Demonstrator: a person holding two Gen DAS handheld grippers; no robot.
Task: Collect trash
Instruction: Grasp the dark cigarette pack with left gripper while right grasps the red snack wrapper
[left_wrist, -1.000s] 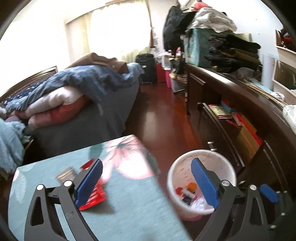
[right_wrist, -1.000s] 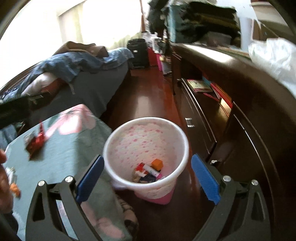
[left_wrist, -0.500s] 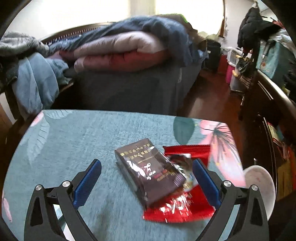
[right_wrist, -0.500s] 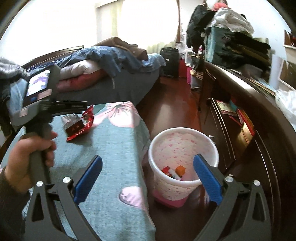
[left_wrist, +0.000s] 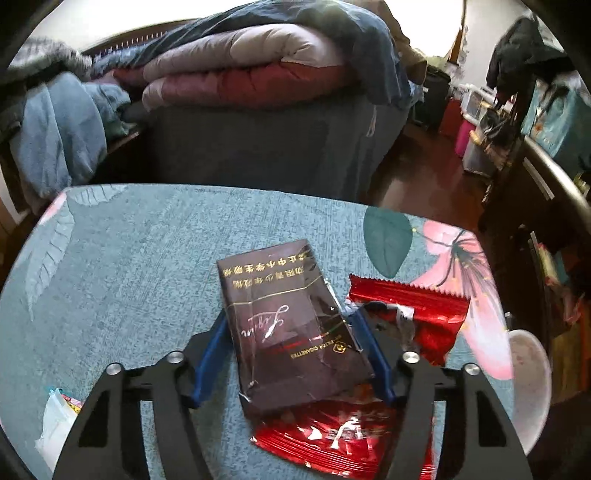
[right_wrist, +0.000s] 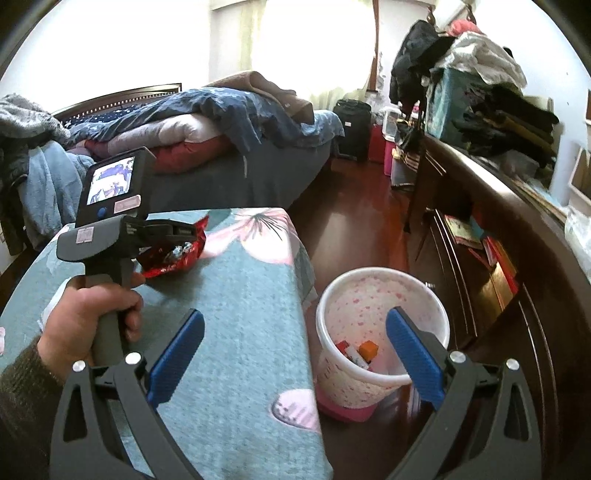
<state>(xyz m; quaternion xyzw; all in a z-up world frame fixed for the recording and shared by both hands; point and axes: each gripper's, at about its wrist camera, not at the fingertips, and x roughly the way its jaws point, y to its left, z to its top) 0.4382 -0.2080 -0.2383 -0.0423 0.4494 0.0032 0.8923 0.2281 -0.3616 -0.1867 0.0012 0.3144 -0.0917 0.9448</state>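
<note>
On counter (left_wrist: 129, 266), centre of frame: one dark cigarette pack (left_wrist: 291, 325). Beneath and right of it: two red foil wrappers, one at right (left_wrist: 417, 306), one lower centre (left_wrist: 332, 439). Lower left edge: one pale wrapper (left_wrist: 55, 417). Right wrist view, lower centre: one white speckled bin (right_wrist: 380, 339). Inside bin: several scraps, exact number unclear. Two claws: left (left_wrist: 291, 350), right (right_wrist: 291, 358).

Cigarette pack atop red wrapper, near my table's right edge.
Dark maroon cigarette pack (left_wrist: 291, 328) lies flat (gold lettering up) over the crinkled red wrapper (left_wrist: 373, 417).
</note>
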